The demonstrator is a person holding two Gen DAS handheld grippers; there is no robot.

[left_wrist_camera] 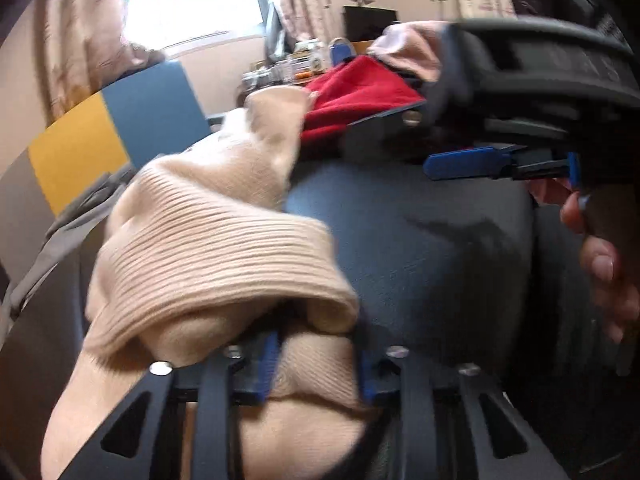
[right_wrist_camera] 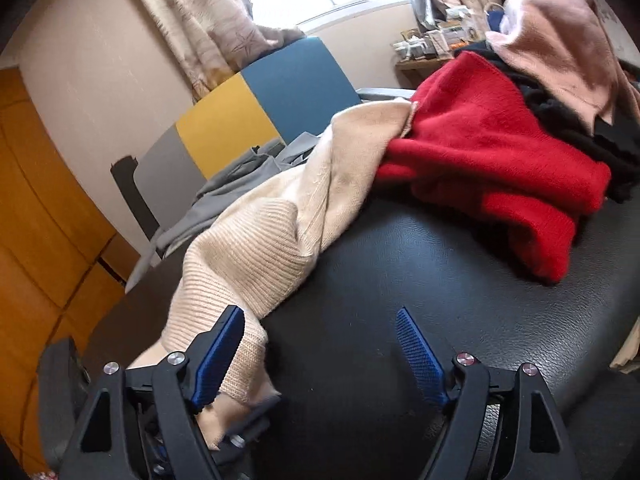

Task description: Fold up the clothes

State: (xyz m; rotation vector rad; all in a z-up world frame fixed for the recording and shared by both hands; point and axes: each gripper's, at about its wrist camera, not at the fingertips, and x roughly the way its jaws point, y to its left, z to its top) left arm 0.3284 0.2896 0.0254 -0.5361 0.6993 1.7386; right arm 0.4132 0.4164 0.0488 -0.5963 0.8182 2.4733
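We are gripping the beige sweater (left_wrist_camera: 208, 240) with our left tool (left_wrist_camera: 316, 356), its blue pads pressed onto a bunched fold of the ribbed hem at the near edge of the black desk (left_wrist_camera: 420, 248). From that clamp the sweater is trailing away to the far left, across the dark padded surface, until it is touching the red garment (right_wrist_camera: 492, 152) in the pile at the far right. A pink garment (right_wrist_camera: 560, 52) is lying on top of that pile, with something black between it and the red one. Our right tool (right_wrist_camera: 320, 344) is standing wide apart, nothing between its fingers; its left pad (right_wrist_camera: 220, 356) is sitting just beside the sweater's ribbed edge, though we cannot tell whether it is touching. In the left wrist view the right tool is showing at the far right, with a hand (left_wrist_camera: 604, 264) wrapped around its handle. Grey cloth (right_wrist_camera: 240, 176) is lying beyond the sweater, in front of a panel in grey, yellow and blue (right_wrist_camera: 256, 108).
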